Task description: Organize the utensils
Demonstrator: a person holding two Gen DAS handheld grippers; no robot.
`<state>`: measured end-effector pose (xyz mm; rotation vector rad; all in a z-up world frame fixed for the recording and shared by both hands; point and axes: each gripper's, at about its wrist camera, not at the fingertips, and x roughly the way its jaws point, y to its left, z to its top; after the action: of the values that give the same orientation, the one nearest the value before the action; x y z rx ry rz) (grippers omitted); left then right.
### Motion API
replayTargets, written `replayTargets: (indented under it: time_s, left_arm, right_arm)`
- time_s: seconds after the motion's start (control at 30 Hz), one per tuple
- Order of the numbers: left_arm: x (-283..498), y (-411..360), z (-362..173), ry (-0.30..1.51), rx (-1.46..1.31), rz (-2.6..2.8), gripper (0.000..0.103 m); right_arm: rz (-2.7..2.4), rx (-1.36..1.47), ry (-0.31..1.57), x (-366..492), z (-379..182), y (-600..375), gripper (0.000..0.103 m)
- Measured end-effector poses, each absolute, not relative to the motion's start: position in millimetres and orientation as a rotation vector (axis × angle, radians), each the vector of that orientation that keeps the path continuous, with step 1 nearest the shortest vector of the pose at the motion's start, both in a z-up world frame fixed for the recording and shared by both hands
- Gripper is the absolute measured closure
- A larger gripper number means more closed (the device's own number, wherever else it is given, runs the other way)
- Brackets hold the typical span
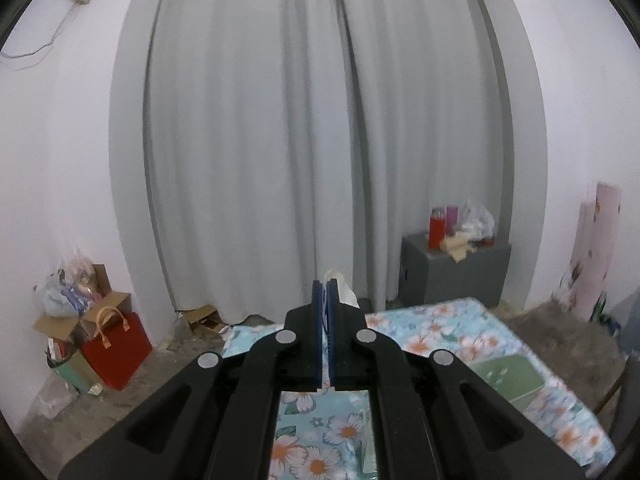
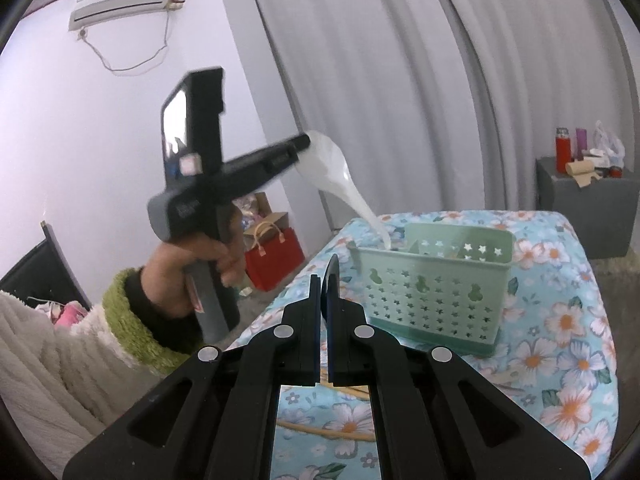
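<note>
surface cloth (image 2: 568,320): we see light blue, printed with white flowers that have orange centres
caddy (image 2: 432,280): we see pale mint green, its walls pierced with star and gourd-shaped holes
spoon (image 2: 336,176): we see translucent milky white
left hand-held gripper (image 1: 325,286): we see black with dark blue pads
right hand-held gripper (image 2: 326,280): we see black, holding something dark blue
curtain (image 1: 320,120): we see plain pale grey
gift bag (image 1: 116,354): we see red with tan handles
sleeve (image 2: 80,344): we see cream fleece, green cuff
flask (image 2: 562,152): we see red

Red bag (image 1: 117,350), grey curtain (image 1: 320,120), air conditioner (image 2: 120,2)
</note>
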<state>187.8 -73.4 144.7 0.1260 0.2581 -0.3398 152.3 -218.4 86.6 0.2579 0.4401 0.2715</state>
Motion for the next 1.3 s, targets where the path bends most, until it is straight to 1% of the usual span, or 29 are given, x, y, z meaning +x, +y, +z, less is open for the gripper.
replayTargets:
  time_s: [0.17, 0.33, 0.37, 0.43, 0.47, 0.5, 0.57, 0.8, 0.97, 1.3]
  left_arm:
    - [194.9, -89.7, 122.8, 0.296, 0.184, -0.359, 0.101]
    - [199.9, -89.0, 110.7, 0.372, 0.122, -0.425, 0.099]
    - [200.9, -85.7, 109.3, 0.388, 0.091, -0.443, 0.096]
    - [201.5, -79.5, 109.2, 0.406, 0.037, -0.478, 0.086]
    - [201.1, -76.2, 109.7, 0.412, 0.005, -0.495, 0.078]
    - [200.6, -73.0, 110.3, 0.415, -0.02, -0.507, 0.074]
    - [198.5, -64.3, 111.5, 0.417, -0.068, -0.527, 0.071]
    - [187.6, -28.7, 106.1, 0.449, -0.181, -0.541, 0.057]
    - [173.3, -11.6, 83.5, 0.504, -0.202, -0.544, 0.052]
    - [149.5, 8.8, 35.8, 0.634, -0.245, -0.561, 0.048]
  right_arm:
    - [0.25, 0.279, 0.436, 146.3, 94.1, -227.9, 0.102]
    - [0.22, 0.293, 0.422, 140.9, 108.5, -242.2, 0.102]
    - [0.216, 0.294, 0.417, 140.0, 112.6, -245.2, 0.102]
    - [0.21, 0.296, 0.403, 141.9, 121.8, -251.5, 0.102]
    - [0.21, 0.298, 0.393, 141.0, 126.9, -255.2, 0.102]
    - [0.211, 0.299, 0.383, 140.9, 132.1, -258.8, 0.102]
    - [0.216, 0.306, 0.36, 141.0, 145.3, -266.5, 0.102]
    - [0.222, 0.309, 0.286, 154.0, 181.5, -283.8, 0.102]
    - [0.217, 0.303, 0.28, 172.2, 193.8, -288.8, 0.102]
    - [0.187, 0.24, 0.338, 207.0, 168.9, -282.3, 0.102]
